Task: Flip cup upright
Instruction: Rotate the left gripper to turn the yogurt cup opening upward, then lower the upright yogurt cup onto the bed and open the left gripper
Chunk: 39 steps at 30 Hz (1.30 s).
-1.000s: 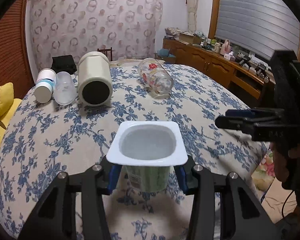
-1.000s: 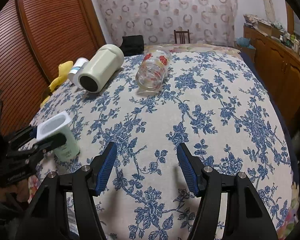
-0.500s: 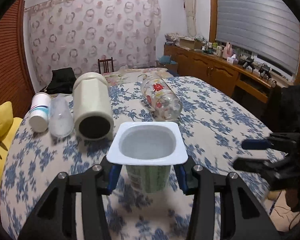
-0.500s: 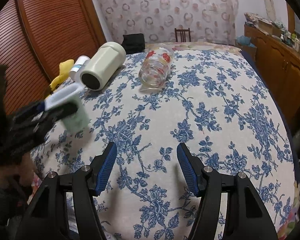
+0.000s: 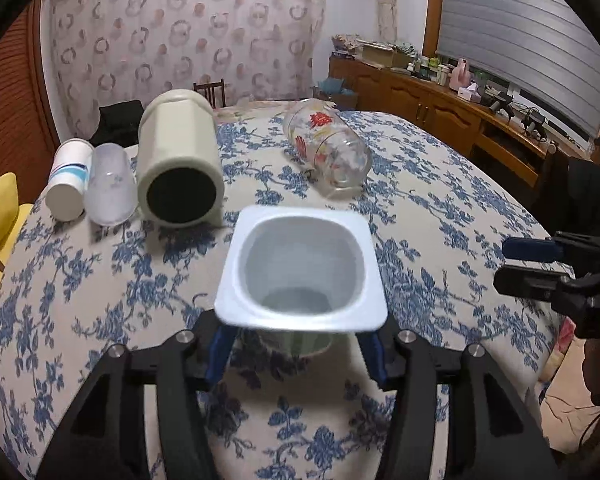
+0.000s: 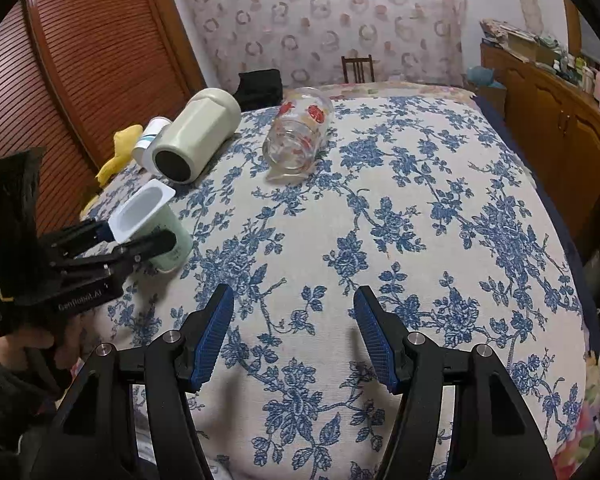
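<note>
In the left wrist view the yogurt cup's point(image 5: 300, 276) wide rim covers most of its green body and the pads of the left gripper point(image 5: 296, 350), so their contact with it cannot be seen. Whether its base touches the tablecloth point(image 5: 440, 200) is unclear. The white bottle point(image 6: 150, 140) lies mostly behind the cream jar point(image 6: 196, 136) in the right wrist view. Items on the sideboard point(image 5: 440, 96) are too small to identify.

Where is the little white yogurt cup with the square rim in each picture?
Left wrist view: the white square-rimmed plastic yogurt cup fills the lower middle, mouth up, between that gripper's fingers.
Right wrist view: the cup is at the left edge, held by the left gripper.
Shared landmark: the clear glass jar with red flowers, lying on its side behind the cup.
</note>
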Each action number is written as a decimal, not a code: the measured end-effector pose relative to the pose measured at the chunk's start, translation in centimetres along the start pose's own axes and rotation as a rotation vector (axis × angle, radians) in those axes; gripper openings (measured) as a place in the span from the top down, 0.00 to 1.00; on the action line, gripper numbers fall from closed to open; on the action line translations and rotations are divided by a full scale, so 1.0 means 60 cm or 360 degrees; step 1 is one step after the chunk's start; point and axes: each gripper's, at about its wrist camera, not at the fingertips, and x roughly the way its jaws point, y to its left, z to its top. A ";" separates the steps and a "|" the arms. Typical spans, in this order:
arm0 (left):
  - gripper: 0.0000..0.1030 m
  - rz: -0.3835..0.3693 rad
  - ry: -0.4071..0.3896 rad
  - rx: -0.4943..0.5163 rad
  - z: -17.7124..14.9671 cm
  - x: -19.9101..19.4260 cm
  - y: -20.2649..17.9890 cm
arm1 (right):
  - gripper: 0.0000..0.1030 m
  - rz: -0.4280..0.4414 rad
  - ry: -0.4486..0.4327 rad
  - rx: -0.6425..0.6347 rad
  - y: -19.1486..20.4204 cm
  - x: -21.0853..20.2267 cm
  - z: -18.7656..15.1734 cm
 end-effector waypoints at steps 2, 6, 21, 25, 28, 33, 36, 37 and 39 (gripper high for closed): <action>0.44 -0.0011 0.0012 0.0019 -0.007 -0.003 -0.002 | 0.38 0.0004 0.0003 -0.0014 0.005 0.000 0.000; 0.43 0.0001 0.0017 0.0044 -0.022 -0.017 -0.003 | 0.38 0.0012 0.0013 -0.0040 0.017 0.006 -0.001; 0.42 0.0186 -0.0134 -0.0127 -0.050 -0.130 0.053 | 0.38 0.0010 -0.0079 -0.0146 0.083 -0.012 0.008; 0.42 0.0266 -0.0197 -0.0137 -0.037 -0.160 0.063 | 0.38 0.0001 -0.0161 -0.0163 0.103 -0.034 0.021; 0.42 0.0304 -0.0248 -0.0147 -0.029 -0.182 0.069 | 0.38 -0.0020 -0.0226 -0.0188 0.119 -0.052 0.030; 0.42 0.0355 -0.0320 -0.0167 -0.018 -0.212 0.072 | 0.26 -0.0069 -0.0299 -0.0224 0.137 -0.071 0.038; 0.42 0.0378 -0.0355 -0.0197 -0.014 -0.227 0.071 | 0.20 -0.0105 -0.0336 -0.0206 0.140 -0.080 0.040; 0.42 0.0378 -0.0368 -0.0207 -0.014 -0.231 0.072 | 0.19 -0.0111 -0.0345 -0.0199 0.140 -0.082 0.040; 0.42 0.0383 -0.0390 -0.0217 -0.011 -0.240 0.070 | 0.17 -0.0134 -0.0366 -0.0186 0.141 -0.087 0.041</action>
